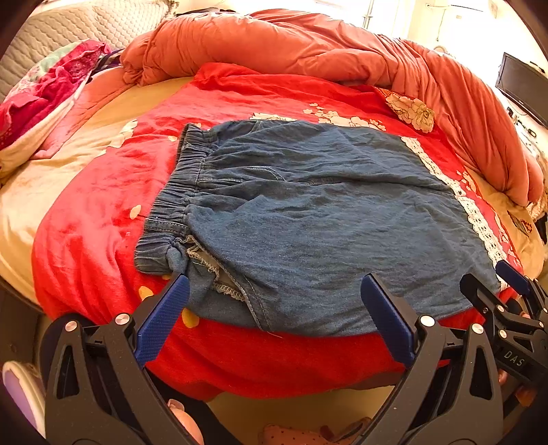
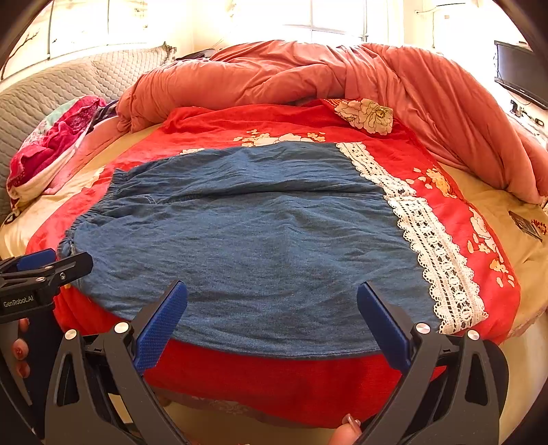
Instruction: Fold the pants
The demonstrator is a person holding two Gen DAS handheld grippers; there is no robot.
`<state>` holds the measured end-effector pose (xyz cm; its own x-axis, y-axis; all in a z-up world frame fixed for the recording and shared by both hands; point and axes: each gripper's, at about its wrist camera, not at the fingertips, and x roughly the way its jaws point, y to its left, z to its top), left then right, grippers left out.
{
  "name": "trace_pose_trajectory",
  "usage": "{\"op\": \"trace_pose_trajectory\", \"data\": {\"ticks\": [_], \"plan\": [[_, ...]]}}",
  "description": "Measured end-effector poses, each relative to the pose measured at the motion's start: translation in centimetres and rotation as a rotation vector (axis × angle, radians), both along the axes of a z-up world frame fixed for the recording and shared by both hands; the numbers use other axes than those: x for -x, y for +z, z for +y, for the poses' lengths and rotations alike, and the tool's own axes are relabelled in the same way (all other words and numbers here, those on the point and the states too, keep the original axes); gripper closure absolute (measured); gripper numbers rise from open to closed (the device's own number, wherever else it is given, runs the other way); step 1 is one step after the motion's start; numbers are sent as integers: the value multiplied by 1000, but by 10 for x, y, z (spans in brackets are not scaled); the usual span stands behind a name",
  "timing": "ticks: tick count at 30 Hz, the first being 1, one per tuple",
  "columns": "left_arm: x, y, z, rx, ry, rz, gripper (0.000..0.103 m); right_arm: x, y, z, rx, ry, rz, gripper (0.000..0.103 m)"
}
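- The pants [image 1: 308, 212] are a short blue denim pair lying spread flat at the near side of the bed, with the gathered elastic waistband [image 1: 178, 191] to the left and a white lace trim [image 2: 428, 239] along the hem on the right.
- Near the waistband's front corner the cloth bunches into a small knot, with a frayed inner seam showing just beside it.
- The left gripper [image 1: 274, 308] is spread wide with nothing between its blue-padded fingers [image 1: 164, 318]; it sits at the near edge of the pants, by the waistband end.
- The right gripper [image 2: 272, 315] is likewise wide open and holds nothing, its tips over the near edge of the denim toward the lace end.
- Each camera catches the other gripper at the margin of its view, and fingertips with painted nails [image 2: 20, 349] show on the handles.
- Under the pants lies a bright red blanket [image 1: 102, 222] printed with pale flowers, draped over the near edge of the bed.
- Beneath the blanket is a cream sheet [image 1: 30, 198].
- A crumpled orange-pink quilt [image 2: 274, 75] is heaped along the far side and curves round to the right.
- A pink and white pillow [image 2: 51, 147] rests at the left against a grey quilted headboard [image 2: 68, 85].
- Behind the bed a bright window [image 2: 325, 17] washes out; a dark screen [image 2: 520, 72] hangs on the right wall.
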<state>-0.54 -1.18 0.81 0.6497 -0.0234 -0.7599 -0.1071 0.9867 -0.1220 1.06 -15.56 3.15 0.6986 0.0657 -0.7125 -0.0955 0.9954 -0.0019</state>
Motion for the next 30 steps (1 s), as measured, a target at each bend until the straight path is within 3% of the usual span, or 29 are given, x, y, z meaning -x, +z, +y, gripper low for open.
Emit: {"op": "trace_pose_trajectory", "data": {"ticks": [30], "plan": [[1, -1, -4, 6, -10, -4, 9, 1, 1, -3, 2, -4, -3, 4]]}}
